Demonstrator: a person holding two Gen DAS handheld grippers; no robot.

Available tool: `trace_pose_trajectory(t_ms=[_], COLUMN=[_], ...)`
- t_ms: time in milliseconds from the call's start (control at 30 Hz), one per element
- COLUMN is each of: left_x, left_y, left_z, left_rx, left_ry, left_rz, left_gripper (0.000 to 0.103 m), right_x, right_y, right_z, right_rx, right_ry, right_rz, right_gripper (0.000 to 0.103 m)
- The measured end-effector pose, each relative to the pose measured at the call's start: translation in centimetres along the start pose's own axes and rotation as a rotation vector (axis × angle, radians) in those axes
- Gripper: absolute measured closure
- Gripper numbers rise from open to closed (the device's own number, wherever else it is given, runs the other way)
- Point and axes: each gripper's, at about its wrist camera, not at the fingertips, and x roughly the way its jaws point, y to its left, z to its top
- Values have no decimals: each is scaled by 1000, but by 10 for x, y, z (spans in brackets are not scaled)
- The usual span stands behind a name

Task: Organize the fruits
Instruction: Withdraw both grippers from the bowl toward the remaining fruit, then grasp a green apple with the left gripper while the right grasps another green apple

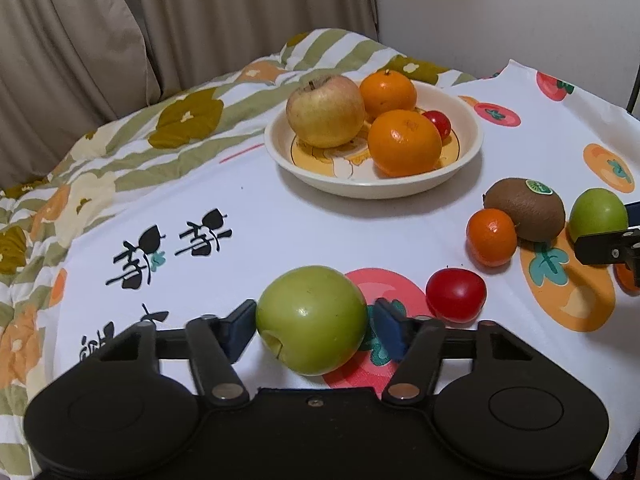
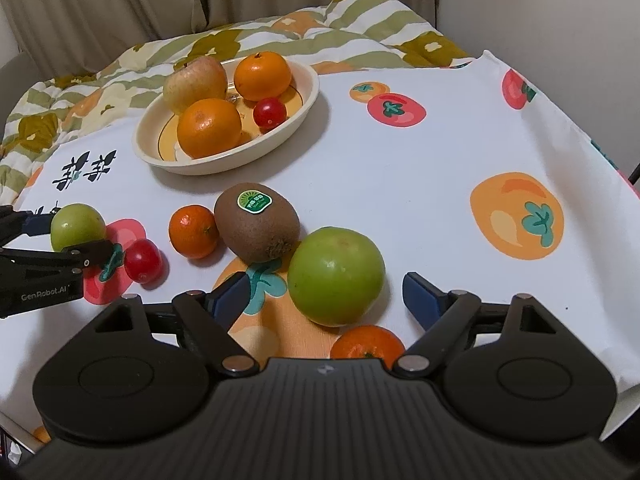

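The left gripper (image 1: 312,316) stands around a green apple (image 1: 308,300) that lies on its side on the printed cloth (image 1: 320,216). The apple is smooth, pale green and shiny, with its stem hollow turned to about 7 o'clock. The left pad touches its skin and the right pad is just beside it, so I cannot tell if the jaws really press. A red tomato (image 1: 456,296) lies at 3 o'clock from this apple, and the cream bowl (image 1: 472,148) with a yellowish apple, two oranges and a small tomato is at 12 o'clock. The right gripper (image 2: 326,294) has its jaws wide, with a second green apple (image 2: 336,272), rounder and matte, between the pads without touching them. A kiwi (image 2: 256,228) with a green sticker lies just beside it at 10 o'clock.
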Motion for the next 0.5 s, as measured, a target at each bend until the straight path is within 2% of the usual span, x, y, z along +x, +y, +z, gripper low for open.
trace_pose_trajectory(t_ms=[500], left_x=[-3], left_y=[3], left_z=[-2], left_rx=[-38], left_ry=[17], left_rz=[-5], left_gripper=[41], right_x=[4], right_y=[5], right_z=[7], right_rx=[-24], right_ry=[2], right_rz=[-6], right_gripper=[10])
